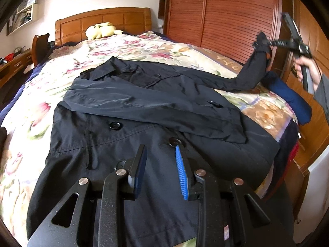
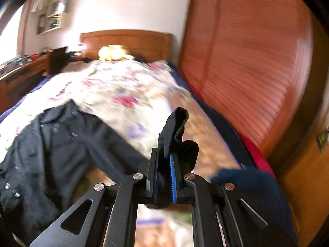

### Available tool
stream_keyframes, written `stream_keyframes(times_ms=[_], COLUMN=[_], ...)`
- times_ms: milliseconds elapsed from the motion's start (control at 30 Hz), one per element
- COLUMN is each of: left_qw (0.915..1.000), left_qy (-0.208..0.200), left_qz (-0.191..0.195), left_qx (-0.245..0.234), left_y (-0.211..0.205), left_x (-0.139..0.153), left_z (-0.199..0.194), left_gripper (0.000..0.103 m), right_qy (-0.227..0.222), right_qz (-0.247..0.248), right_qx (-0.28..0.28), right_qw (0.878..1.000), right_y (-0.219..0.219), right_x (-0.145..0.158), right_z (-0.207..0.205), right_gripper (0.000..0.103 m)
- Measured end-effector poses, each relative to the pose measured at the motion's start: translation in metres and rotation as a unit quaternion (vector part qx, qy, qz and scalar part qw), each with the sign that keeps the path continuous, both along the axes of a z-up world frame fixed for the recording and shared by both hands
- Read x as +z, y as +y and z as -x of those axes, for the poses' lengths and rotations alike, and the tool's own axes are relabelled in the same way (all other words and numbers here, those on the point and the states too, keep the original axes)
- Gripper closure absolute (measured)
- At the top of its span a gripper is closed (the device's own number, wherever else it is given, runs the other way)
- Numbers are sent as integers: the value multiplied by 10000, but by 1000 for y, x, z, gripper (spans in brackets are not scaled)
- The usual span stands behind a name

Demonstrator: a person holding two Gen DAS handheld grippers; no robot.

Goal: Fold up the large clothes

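On the bed, the coat lies face up, one sleeve already folded across its chest. The other sleeve stretches off toward the wardrobe, its cuff pinched between the nearly closed jaws of the right gripper, raised clear of the quilt. The left gripper hovers over the lower front of the coat, just short of a button; its jaws stand partly apart with nothing between them and no fabric touched.

Risks, as judged: only the cuff's edge is clamped, so a quick swing could pull it free. With nothing pinning the body, tension along the sleeve may drag the coat sideways and undo the folded sleeve. The navy cloth at the bed's edge could snag the sleeve.
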State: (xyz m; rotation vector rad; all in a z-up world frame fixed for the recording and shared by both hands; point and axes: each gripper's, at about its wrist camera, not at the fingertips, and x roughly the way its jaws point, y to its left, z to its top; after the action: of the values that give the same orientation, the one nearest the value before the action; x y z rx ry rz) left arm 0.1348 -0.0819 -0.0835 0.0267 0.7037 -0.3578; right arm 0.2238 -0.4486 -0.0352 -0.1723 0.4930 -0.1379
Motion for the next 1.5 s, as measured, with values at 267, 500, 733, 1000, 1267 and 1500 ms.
stream_keyframes(times_ms=[267, 500, 733, 1000, 1267, 1500], left_qw=[9997, 9992, 9990, 9991, 9991, 9988], left_qy=[-76, -27, 78, 171, 177, 142], left_qz=[104, 198, 205, 119, 56, 82], left_qx=[211, 360, 400, 362, 385, 464], left_y=[26, 49, 54, 53, 55, 64], left_x=[1, -4, -14, -20, -20, -19], left_z=[6, 9, 7, 8, 7, 10], left_gripper=[73, 73, 73, 73, 73, 73], right_qy=[-501, -143, 1062, 1776, 2511, 2007], right_qz=[166, 302, -103, 134, 886, 979], right_qx=[1502, 1708, 1262, 1496, 931, 748], right_qw=[9873, 9847, 9862, 9726, 9594, 9719], right_y=[137, 176, 148, 153, 166, 170], right_x=[66, 47, -27, -75, -113, -74], right_z=[14, 7, -30, -49, -70, -91], right_gripper=[103, 103, 61, 30, 30, 91])
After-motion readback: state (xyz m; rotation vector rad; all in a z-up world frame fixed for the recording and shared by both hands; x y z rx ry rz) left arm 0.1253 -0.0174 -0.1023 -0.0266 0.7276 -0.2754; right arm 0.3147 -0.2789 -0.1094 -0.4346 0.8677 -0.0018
